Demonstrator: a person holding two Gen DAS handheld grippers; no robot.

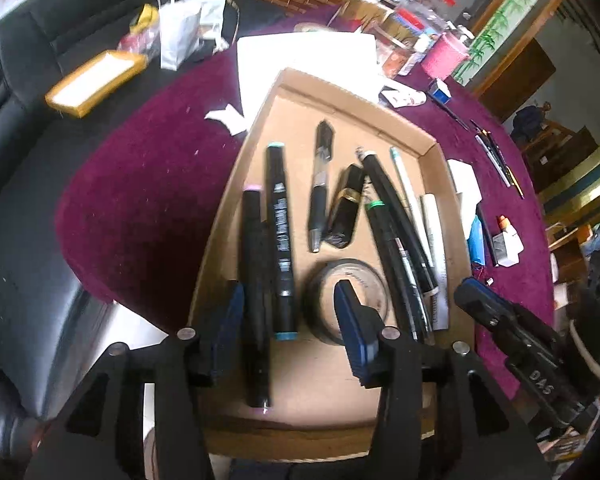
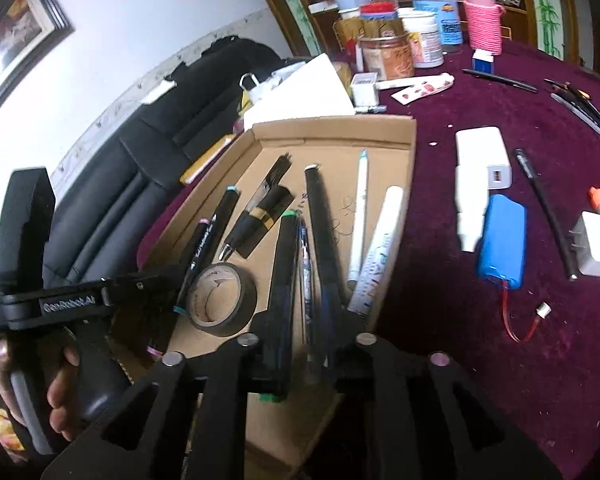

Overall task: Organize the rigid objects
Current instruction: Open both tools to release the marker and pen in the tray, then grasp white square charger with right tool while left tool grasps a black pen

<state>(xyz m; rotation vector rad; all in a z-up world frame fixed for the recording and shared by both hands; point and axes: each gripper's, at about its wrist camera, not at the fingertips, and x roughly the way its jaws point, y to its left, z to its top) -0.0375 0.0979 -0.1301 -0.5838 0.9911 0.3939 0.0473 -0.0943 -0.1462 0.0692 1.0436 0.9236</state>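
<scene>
A shallow cardboard tray [image 1: 400,128] [image 2: 404,148] on the purple table holds several black markers and pens and a roll of black tape [image 1: 350,300] [image 2: 222,304]. My left gripper [image 1: 290,316] is open above the tray's near end, its fingers either side of a pink-capped marker [image 1: 254,280] and a teal-capped marker [image 1: 280,240]. My right gripper [image 2: 300,320] hovers over the tray's right side, its jaws narrow around a blue-printed pen [image 2: 306,276], between a green-capped marker [image 2: 282,272] and a long black marker [image 2: 320,224]. I cannot tell whether it grips the pen.
On the purple cloth right of the tray lie a white power bank [image 2: 482,156], a blue battery pack [image 2: 502,236] with red wire, a white charger [image 2: 598,248], a black pen [image 2: 548,212] and more pens [image 2: 580,104]. Jars [image 2: 388,56] stand at the back. A black sofa [image 1: 16,60] is left.
</scene>
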